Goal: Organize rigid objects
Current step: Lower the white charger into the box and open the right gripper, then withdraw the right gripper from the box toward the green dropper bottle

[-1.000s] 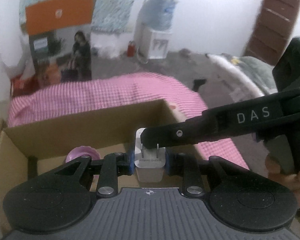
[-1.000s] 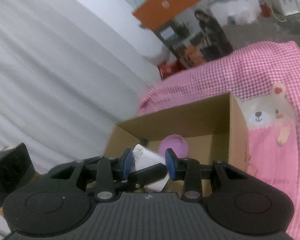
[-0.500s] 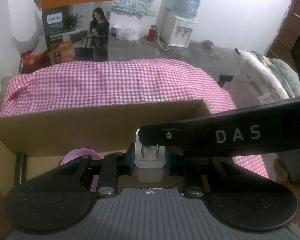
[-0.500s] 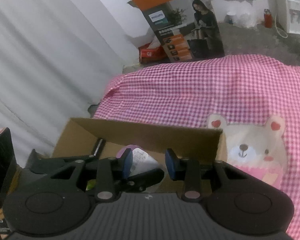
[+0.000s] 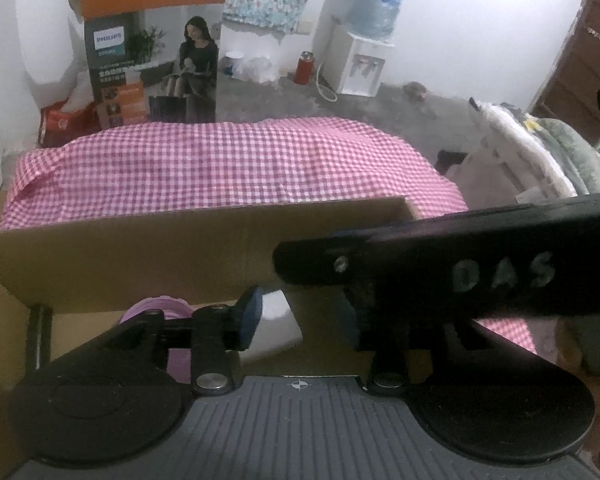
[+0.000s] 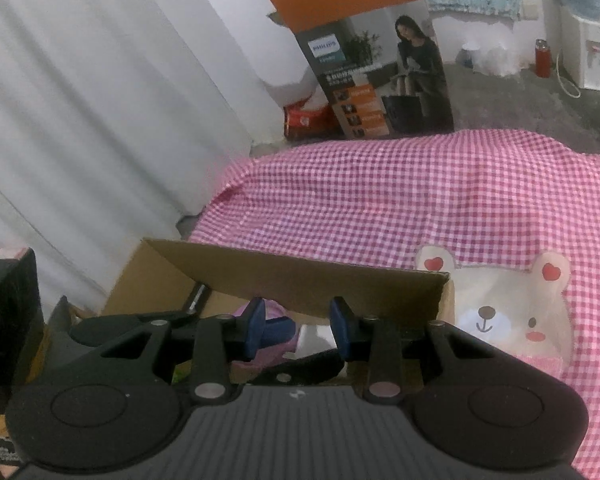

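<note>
Charger block [image 5: 278,314]: white, lying inside the cardboard box [image 5: 148,252], loose, just beside the pink lid [image 5: 156,310]. Judge it light, hard-shelled and smooth; it should not crush but may slip. Take it across the flat sides, clear of the prongs. Your left gripper [image 5: 300,320] hangs spread over the box, pinching nothing. Your right gripper [image 6: 298,326] is spread too, above the box's near side, empty. Checked cloth [image 6: 400,200] lies beyond the box.

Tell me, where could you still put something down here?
The pink checked cloth beyond the cardboard box, up to the bear picture, lies bare. Inside the box it is crowded: a purple lid, a white charger and both grippers.
</note>
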A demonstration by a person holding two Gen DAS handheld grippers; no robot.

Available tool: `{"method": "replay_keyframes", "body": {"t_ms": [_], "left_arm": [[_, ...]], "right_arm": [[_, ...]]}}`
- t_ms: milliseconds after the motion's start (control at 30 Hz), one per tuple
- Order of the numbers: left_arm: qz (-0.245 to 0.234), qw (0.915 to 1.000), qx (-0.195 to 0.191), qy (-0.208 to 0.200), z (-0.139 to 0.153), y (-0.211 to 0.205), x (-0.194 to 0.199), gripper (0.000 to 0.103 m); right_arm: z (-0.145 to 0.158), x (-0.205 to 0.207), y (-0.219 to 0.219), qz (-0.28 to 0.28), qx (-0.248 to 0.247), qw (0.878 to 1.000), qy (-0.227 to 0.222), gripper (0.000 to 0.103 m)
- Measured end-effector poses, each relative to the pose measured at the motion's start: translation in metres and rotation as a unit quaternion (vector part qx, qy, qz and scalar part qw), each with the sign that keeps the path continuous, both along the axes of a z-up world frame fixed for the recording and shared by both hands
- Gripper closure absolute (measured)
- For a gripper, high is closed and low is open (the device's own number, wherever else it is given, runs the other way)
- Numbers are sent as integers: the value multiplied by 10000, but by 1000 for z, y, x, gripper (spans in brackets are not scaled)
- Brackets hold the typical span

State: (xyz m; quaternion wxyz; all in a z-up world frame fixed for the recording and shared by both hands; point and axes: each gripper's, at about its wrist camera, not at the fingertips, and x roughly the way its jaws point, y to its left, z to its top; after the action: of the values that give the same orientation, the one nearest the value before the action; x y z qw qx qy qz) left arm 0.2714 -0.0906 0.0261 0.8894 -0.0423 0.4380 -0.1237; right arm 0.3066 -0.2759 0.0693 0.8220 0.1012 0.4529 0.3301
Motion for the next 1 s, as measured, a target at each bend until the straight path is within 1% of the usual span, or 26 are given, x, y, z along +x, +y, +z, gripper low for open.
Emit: {"method": "replay_keyframes", "body": {"t_ms": [33,100,267,367,433,500,600,633,667,800,900,1000], "left_arm": [[-5,10000,-4,-51,3,0,-3,55],[-23,9998,-5,-188,12,1,-13,46],[4,9990,-153,-408,35,7,-39,32],[-31,9981,-286,-541,48,12,-58,30],[-86,9970,-368,-671,57,13,-71,25],[-150,9956,-422,-829,66,15,-88,18],[-295,9924,-479,-1098,78,19,-119,13],[-324,9911,-499,-1193,81,22,-131,11],[-347,9898,-517,-1281,83,25,-143,6],[-504,9854,-565,-1522,83,32,-187,3],[-678,9840,-415,-1595,70,33,-214,3],[-796,9821,-278,-1687,53,32,-235,3]], "right_arm": [[4,-4,-4,-39,82,10000,-32,64],[13,-12,-11,-114,238,9996,-96,64],[40,-47,-36,-354,597,9969,-368,60],[57,-77,-53,-472,785,9943,-555,60],[65,-97,-63,-534,914,9922,-653,60],[72,-121,-73,-585,1067,9896,-765,60],[78,-161,-88,-663,1235,9857,-931,60],[78,-176,-93,-673,1310,9842,-987,60],[77,-190,-97,-676,1382,9826,-1041,60],[64,-241,-106,-776,1532,9780,-1185,60],[45,-268,-108,-895,1734,9746,-1094,60],[26,-286,-104,-990,1952,9711,-955,60]]}}
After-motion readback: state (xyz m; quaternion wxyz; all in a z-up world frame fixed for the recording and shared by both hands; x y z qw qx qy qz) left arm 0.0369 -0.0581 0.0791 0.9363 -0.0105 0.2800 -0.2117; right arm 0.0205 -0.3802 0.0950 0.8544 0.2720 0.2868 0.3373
